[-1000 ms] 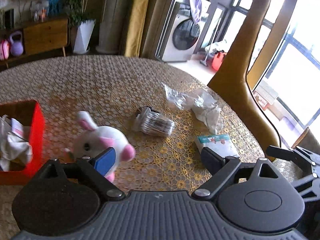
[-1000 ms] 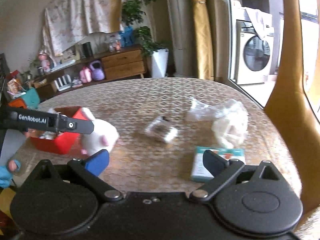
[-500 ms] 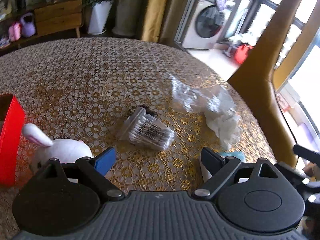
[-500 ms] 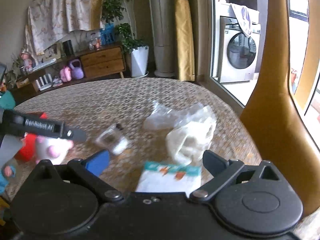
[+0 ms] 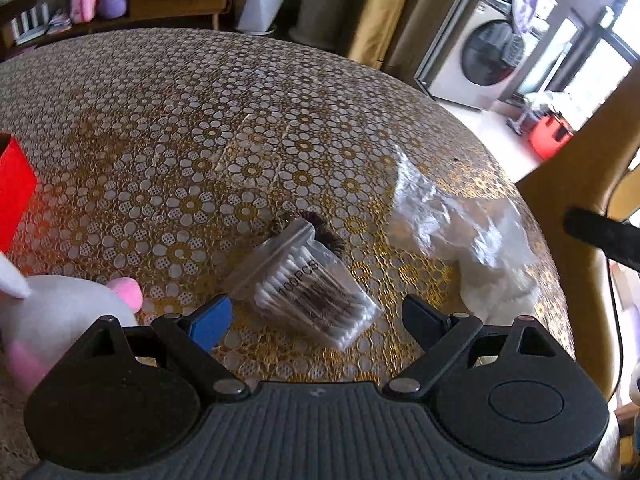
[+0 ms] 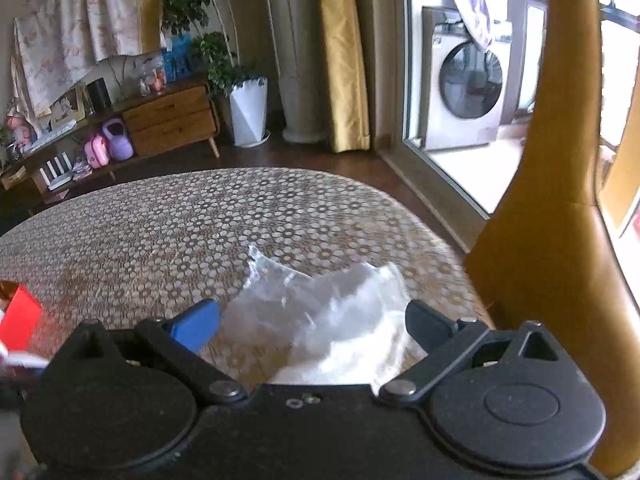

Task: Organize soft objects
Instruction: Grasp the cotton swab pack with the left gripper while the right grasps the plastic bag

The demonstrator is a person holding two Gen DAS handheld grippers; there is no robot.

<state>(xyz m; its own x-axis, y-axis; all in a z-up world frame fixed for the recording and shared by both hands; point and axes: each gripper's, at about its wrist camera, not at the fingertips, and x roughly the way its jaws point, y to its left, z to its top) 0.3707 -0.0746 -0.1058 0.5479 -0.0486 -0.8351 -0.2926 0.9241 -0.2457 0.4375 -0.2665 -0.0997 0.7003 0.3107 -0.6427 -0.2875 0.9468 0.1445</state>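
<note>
A clear bag of cotton swabs (image 5: pixel 308 292) lies on the table between the open fingers of my left gripper (image 5: pixel 316 320). A dark hair tie (image 5: pixel 324 228) lies just behind it. A white and pink plush rabbit (image 5: pixel 52 320) lies at the left, beside the red box (image 5: pixel 12 184). My right gripper (image 6: pixel 314 326) is open over a crumpled clear plastic bag with white soft stuff in it (image 6: pixel 332 320), which also shows in the left wrist view (image 5: pixel 460 236). Neither gripper holds anything.
The round table has a gold flower-pattern cloth (image 5: pixel 200 120). A yellow chair back (image 6: pixel 552 200) stands at the table's right edge. The red box corner shows at the left in the right wrist view (image 6: pixel 20 316). Part of the right gripper (image 5: pixel 600 236) shows at the right.
Both grippers moved forward and right. The left now stands over the swab bag, with the rabbit off to its left. The right passed the white packet and now stands over the plastic bag.
</note>
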